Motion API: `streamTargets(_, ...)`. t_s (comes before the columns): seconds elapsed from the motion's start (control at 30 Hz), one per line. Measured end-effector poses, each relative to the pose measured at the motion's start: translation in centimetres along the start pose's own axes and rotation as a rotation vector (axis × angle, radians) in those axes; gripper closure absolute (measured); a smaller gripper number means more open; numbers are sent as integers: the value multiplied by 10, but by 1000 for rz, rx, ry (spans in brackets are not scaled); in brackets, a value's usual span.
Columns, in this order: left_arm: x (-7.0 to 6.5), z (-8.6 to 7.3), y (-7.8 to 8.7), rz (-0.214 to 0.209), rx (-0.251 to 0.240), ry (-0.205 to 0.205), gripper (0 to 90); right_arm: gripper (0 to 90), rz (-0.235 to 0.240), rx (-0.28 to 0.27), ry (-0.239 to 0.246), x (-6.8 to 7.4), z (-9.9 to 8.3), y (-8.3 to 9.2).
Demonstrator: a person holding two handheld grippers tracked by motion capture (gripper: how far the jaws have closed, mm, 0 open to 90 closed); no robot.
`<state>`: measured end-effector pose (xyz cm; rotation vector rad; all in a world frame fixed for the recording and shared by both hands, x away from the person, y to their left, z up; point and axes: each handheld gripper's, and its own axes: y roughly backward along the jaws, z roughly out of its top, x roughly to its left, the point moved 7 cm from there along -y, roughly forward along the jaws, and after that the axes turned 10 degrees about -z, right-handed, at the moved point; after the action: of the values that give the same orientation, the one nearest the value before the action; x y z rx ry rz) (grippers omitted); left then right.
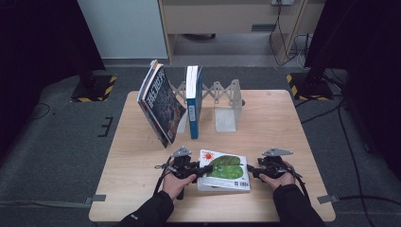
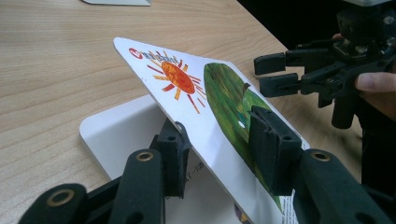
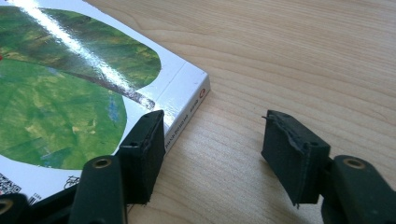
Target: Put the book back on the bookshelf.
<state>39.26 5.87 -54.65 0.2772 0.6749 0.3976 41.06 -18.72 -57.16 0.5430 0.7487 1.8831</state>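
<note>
Picture book, high view: lies flat at lower centre of the frame on the worktop, between the left claw and the right claw. Upright books and a folding rack stand above it, well apart.

Left gripper view: front cover lifted at a slant off the pages beneath, one jaw under it and one over, pads closed on it. Risk: the glossy cover may slip out or crease if pulled upward by this one edge; the spine could strain.

Right gripper view: right claw open, nothing between its jaws, one jaw just beside the book's corner. Risk: with no hold on this side, the whole book may slide across the worktop instead of opening.
</note>
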Motion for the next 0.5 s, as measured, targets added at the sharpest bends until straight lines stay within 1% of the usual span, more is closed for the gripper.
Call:
streamTargets(0.07, 0, 0, 0, 10, 11, -25, 574, 363, 11, -2, -4, 0, 1, 1)
streamTargets(0.13, 0, -1, 0, 14, 14, -25, 574, 360, 19, -3, -15, -1, 2, 2)
streamTargets(0.23, 1, -2, -1, 23, 24, -20, 574, 338, 41, -31, -26, -2, 6, 5)
streamTargets(0.33, 1, -2, -1, 33, 38, -29, 574, 320, 72, -27, -34, 0, 6, 7)
streamTargets(0.37, 0, -1, -1, 32, 38, -36, 575, 312, 81, -26, -31, 0, 6, 6)
streamTargets(0.43, -1, 0, -1, 27, 39, -39, 580, 307, 98, -4, -39, 2, 4, 6)
streamTargets(0.5, -2, 1, 0, 4, 34, -28, 613, 306, 111, 3, -33, 4, 3, 4)
